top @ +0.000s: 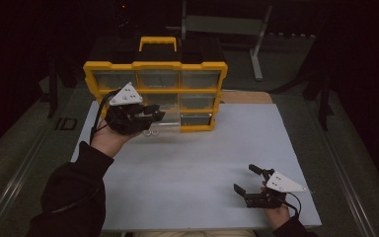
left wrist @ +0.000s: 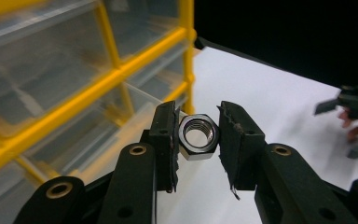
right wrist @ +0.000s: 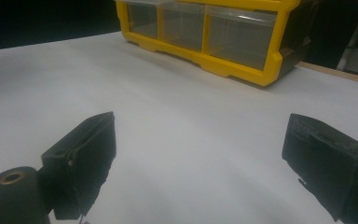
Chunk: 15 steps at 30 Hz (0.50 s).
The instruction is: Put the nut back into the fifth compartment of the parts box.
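While we hold the left tongs (left wrist: 196, 135) up beside the yellow drawer cabinet (top: 155, 79), a steel nut (left wrist: 197, 136) sits clamped between their jaws, lifted clear of the counter (top: 197, 168). Two more nuts (top: 151, 133) lie on the counter just under those tongs, near the cabinet's front edge, where a clear drawer (top: 173, 126) stands pulled out. Our right tongs (top: 249, 182) rest low near the counter's near right corner, jaws wide apart and holding nothing, with broad bare white surface between them and the cabinet.
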Available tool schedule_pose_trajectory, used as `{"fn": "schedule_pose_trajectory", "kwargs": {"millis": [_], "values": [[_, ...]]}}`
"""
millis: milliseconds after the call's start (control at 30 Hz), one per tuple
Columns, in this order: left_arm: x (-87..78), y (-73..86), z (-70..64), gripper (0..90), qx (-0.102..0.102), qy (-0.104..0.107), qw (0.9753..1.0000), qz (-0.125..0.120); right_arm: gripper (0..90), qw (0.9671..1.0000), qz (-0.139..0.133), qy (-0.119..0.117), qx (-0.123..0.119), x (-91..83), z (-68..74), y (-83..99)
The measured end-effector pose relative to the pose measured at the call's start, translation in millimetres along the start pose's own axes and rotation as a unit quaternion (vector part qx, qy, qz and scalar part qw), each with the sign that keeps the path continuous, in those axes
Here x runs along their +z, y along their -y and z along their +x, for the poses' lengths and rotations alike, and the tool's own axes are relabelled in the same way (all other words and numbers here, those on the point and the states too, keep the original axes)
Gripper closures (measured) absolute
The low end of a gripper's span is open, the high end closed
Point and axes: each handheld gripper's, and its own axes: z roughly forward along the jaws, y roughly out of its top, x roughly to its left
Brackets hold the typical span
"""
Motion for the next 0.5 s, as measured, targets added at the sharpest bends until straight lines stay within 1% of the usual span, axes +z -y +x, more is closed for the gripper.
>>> {"fn": "schedule_pose_trajectory", "kwargs": {"millis": [33,67,100,133,200,267,300,367,433,467,500], "values": [[-0.2,-0.2,2.2,67.3,-0.002,-0.007,1.0,-0.002,9.9,1.0,0.0,0.0,0.001,-0.1,0.1,-0.1],[-0.2,-0.1,4.7,67.3,-0.007,-0.01,0.9999,-0.005,9.9,1.0,0.0,-0.001,0.002,-0.2,0.0,0.0],[-0.2,-0.1,4.7,67.3,-0.007,-0.01,0.9999,-0.005,9.9,1.0,0.0,-0.001,0.002,-0.2,0.0,0.0],[-0.3,0.1,7.3,67.3,-0.012,-0.018,0.9997,-0.009,9.9,1.0,0.0,-0.001,0.001,-0.1,-0.1,0.1],[0.1,0.8,11.3,67.3,-0.015,-0.03,0.9994,-0.01,9.9,1.0,0.0,-0.001,0.002,-0.2,0.0,0.0],[2.0,2.2,14.9,67.3,-0.021,-0.052,0.9984,-0.009,9.9,1.0,0.0,-0.001,0.001,0.0,-0.1,0.0],[3.0,3.1,16.7,67.3,-0.025,-0.058,0.9979,-0.011,9.9,1.0,0.0,-0.001,0.001,0.1,-0.2,0.1],[5.2,4.3,18.3,67.3,-0.024,-0.081,0.9964,-0.007,9.9,1.0,0.001,-0.002,0.002,0.1,-0.1,0.2],[7.4,6.1,21.6,67.3,-0.031,-0.089,0.9955,-0.009,9.9,1.0,0.001,-0.002,0.001,0.0,-0.1,0.1],[7.4,6.1,21.6,67.3,-0.031,-0.089,0.9955,-0.009,9.9,1.0,0.001,-0.002,0.001,0.0,-0.1,0.1],[10.4,9.0,25.0,67.3,-0.041,-0.097,0.9945,-0.006,9.9,1.0,0.001,-0.002,0.001,0.0,-0.1,0.1]]}}
